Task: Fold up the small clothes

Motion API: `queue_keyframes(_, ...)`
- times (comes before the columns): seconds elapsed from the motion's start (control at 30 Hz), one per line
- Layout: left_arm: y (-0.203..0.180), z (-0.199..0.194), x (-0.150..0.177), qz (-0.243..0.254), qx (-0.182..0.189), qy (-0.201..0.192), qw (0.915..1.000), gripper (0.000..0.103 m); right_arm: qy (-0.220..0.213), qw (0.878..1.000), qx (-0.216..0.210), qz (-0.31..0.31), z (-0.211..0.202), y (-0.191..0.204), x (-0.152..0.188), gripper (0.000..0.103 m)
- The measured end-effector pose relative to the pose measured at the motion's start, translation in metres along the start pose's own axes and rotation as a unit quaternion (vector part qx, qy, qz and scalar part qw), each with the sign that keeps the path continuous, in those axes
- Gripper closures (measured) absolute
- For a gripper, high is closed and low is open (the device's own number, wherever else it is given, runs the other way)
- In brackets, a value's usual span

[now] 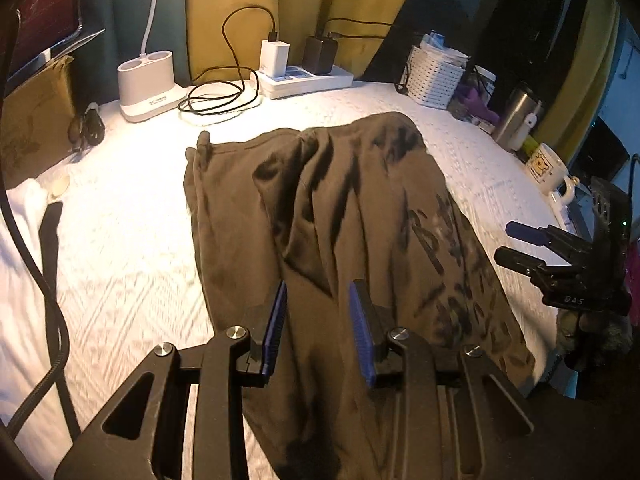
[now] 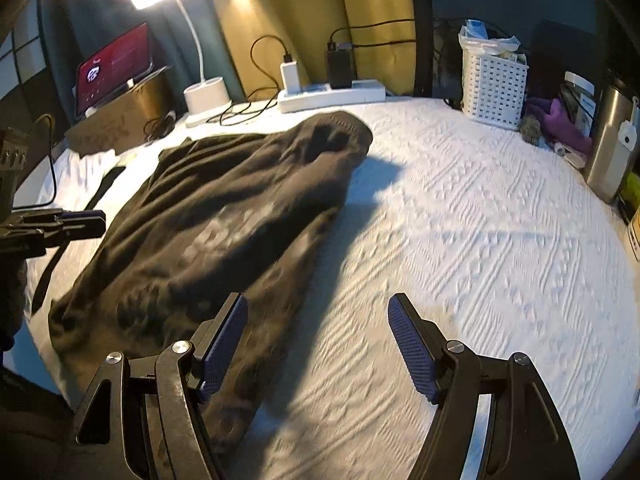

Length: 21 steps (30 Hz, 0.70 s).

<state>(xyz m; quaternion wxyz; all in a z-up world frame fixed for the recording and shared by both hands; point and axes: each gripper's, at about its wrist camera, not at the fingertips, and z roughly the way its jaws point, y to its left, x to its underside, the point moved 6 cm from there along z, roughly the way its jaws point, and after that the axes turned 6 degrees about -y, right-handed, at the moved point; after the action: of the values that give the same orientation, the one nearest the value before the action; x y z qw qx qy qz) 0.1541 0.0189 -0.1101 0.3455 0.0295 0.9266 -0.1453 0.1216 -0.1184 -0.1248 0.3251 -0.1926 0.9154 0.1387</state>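
A dark brown garment with a black print (image 1: 340,224) lies rumpled on the white textured cloth (image 1: 120,248). My left gripper (image 1: 318,294) hovers over its near part; its blue pads stand apart with cloth showing between them, touching neither. My right gripper (image 2: 318,308) is open and empty, over the garment's right edge (image 2: 224,216) and the bare white cloth (image 2: 460,220). The right gripper also shows in the left wrist view (image 1: 506,242), beside the garment's right side. The left gripper shows at the left edge of the right wrist view (image 2: 96,220).
At the back stand a lamp base (image 1: 146,84), a power strip with chargers (image 1: 304,78) and coiled cable (image 1: 216,100), a white basket (image 1: 436,76), a steel flask (image 1: 516,120) and a mug (image 1: 548,168). White cloth (image 1: 24,208) lies at left.
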Motion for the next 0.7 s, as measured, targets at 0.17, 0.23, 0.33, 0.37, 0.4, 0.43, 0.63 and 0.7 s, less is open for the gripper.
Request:
queue_keyframes(0.17, 0.006, 0.013, -0.014, -0.009, -0.006, -0.003, 0.9999, 0.062, -0.001, 1.0, -0.004, 0.002, 0.012, -0.008, -0.014, 0.029)
queue_keyframes(0.23, 0.01, 0.019, -0.019, -0.015, -0.013, -0.006, 0.9998, 0.051, 0.002, 1.0, -0.005, 0.003, 0.018, -0.01, -0.017, 0.029)
queue_keyframes(0.33, 0.011, 0.029, -0.027, -0.017, -0.013, -0.007, 0.9997, 0.051, 0.004, 1.0, -0.007, 0.004, 0.025, -0.013, -0.021, 0.029)
queue_keyframes(0.37, 0.012, 0.033, -0.03, -0.019, -0.011, -0.007, 0.9997, 0.051, 0.004, 1.0, -0.008, 0.003, 0.027, -0.014, -0.022, 0.029)
queue_keyframes(0.4, 0.013, 0.037, -0.033, -0.022, -0.01, -0.006, 0.9997, 0.051, 0.004, 1.0, -0.008, 0.003, 0.029, -0.015, -0.024, 0.029)
queue_keyframes(0.43, 0.015, 0.043, -0.036, -0.027, -0.008, -0.003, 0.9996, 0.051, 0.004, 1.0, -0.008, 0.004, 0.032, -0.016, -0.026, 0.029)
queue_keyframes(0.63, 0.016, 0.058, -0.051, -0.03, 0.02, -0.012, 0.9993, 0.058, 0.002, 1.0, -0.007, 0.005, 0.039, -0.021, -0.034, 0.029)
queue_keyframes(0.7, 0.015, 0.058, -0.054, -0.02, 0.022, -0.013, 0.9995, 0.09, 0.002, 1.0, -0.007, 0.006, 0.041, -0.021, -0.036, 0.029)
